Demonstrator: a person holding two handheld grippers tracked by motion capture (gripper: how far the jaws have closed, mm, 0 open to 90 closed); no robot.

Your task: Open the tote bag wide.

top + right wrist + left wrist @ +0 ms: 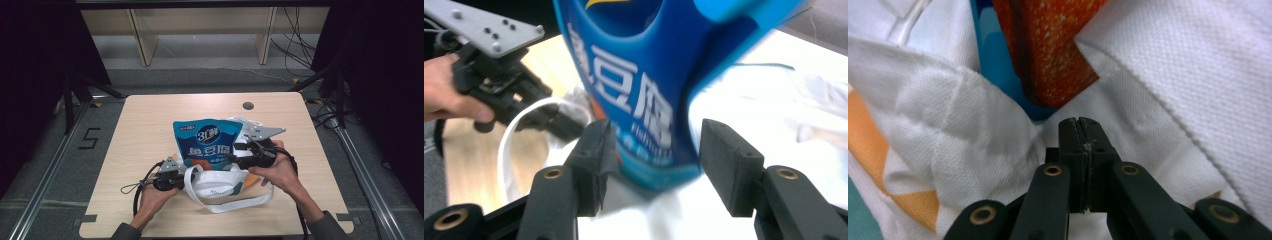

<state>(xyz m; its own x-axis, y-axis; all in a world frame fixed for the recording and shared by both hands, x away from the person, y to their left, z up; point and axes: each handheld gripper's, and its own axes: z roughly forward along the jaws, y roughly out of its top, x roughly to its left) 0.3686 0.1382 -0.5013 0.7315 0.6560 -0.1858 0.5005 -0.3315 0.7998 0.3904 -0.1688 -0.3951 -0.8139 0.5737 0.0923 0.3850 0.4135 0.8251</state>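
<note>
At mid-table, a glossy blue snack pouch with white lettering (207, 142) stands upright in the mouth of a white fabric tote bag with orange and teal print (220, 186), its long axis near vertical, top edge pointing up and far. The left gripper (186, 177) is clamped tight on the bag's near-left rim, apparently to hold the mouth open. The right gripper (651, 150), jaws spread and straddling the pouch's lower part, seems to steady it.
</note>
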